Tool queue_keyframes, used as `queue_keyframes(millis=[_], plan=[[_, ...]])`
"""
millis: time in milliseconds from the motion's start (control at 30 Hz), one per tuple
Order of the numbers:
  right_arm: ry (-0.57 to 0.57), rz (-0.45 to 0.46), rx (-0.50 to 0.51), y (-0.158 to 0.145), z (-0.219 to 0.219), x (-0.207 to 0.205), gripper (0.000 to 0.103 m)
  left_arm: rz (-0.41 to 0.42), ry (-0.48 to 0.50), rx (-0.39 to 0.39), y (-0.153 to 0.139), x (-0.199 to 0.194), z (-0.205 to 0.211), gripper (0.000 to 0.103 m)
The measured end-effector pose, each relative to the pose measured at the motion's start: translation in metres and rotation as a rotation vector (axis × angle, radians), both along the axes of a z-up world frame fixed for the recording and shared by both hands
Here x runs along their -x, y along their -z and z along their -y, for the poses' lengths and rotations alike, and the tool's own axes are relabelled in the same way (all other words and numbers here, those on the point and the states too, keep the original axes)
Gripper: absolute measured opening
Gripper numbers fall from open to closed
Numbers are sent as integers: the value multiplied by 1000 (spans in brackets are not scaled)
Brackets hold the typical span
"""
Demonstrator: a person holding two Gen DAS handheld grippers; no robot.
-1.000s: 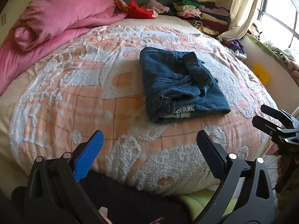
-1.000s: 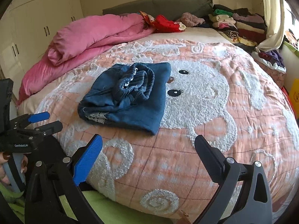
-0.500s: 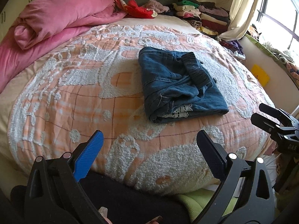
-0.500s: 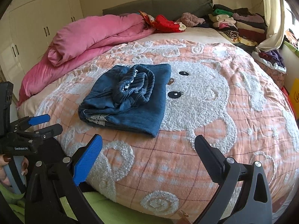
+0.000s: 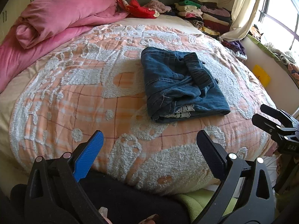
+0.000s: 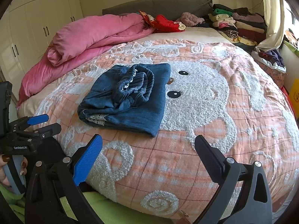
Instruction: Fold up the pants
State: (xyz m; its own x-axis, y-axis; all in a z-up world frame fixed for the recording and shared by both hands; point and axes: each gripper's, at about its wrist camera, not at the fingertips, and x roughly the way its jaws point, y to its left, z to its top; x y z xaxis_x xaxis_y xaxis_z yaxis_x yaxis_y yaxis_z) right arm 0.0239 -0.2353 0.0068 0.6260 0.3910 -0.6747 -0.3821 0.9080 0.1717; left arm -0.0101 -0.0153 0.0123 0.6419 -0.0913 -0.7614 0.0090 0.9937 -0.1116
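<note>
Both the left hand-held gripper (image 5: 149,149) and right hand-held gripper (image 6: 148,149) gaped wide and empty at six o'clock of the soft, floppy folded jeans (image 5: 179,82), best pinched at their thick folded edge.

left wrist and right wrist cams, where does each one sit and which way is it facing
Left wrist: on the left gripper at the bed's foot, facing the headboard; folded jeans lie right of centre; open fingers and the right gripper show.
Right wrist: on the right gripper, further right, jeans left of centre; the left gripper and a hand show.
Shared: jeans, pink duvet, bedspread.
</note>
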Motion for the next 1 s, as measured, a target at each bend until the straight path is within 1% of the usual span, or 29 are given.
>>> queue_keyframes(millis=[467,1000], plan=[[3,13,22,-2,0,1,98,-1,-13,-2,-2,0,-1,93],[3,14,21,-3,0,0,98,6,-21,-11,-6,1,-4,93]])
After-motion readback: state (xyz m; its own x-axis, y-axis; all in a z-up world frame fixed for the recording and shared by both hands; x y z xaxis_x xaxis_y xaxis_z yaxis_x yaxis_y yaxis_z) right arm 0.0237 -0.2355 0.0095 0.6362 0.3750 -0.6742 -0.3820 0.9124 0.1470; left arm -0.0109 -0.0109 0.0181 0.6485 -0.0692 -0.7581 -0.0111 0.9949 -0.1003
